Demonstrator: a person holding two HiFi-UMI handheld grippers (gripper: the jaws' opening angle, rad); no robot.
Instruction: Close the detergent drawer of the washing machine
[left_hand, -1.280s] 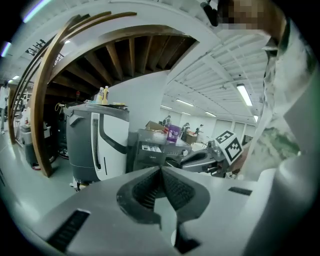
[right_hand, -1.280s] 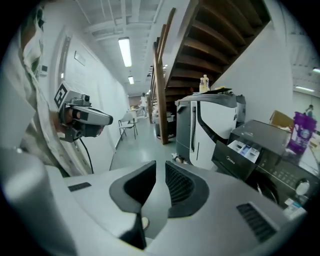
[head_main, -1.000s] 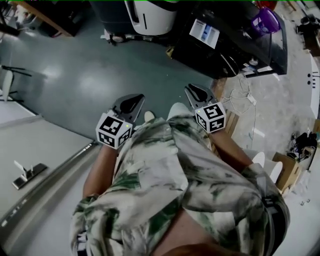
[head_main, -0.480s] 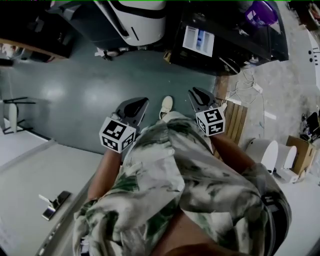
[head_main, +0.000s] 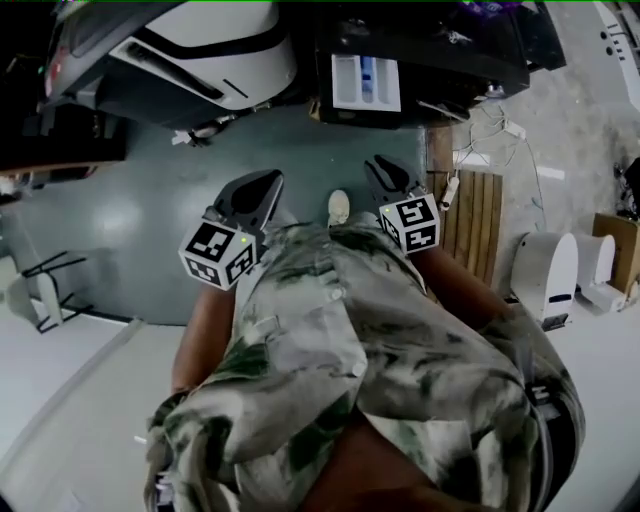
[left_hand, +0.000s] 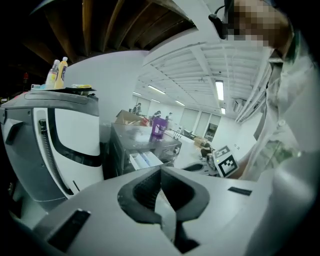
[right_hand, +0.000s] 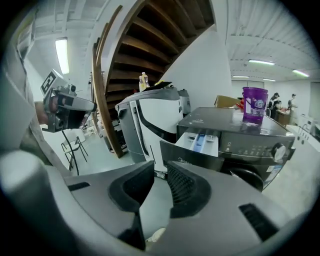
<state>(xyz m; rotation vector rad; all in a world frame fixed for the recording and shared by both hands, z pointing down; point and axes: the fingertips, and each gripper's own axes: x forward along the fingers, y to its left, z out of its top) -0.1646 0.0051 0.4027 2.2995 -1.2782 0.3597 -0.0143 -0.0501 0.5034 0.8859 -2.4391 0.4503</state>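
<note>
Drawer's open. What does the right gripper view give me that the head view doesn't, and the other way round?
Only the right gripper view: the washing machine from the front with its dial, the wooden staircase, and the gap between the jaws of the right gripper. They have just been opening, with nothing between them.
Only the head view: the wooden pallet and that gripper's marker cube.
Both: the washing machine, its detergent drawer pulled out, and the white machine beside it.
</note>
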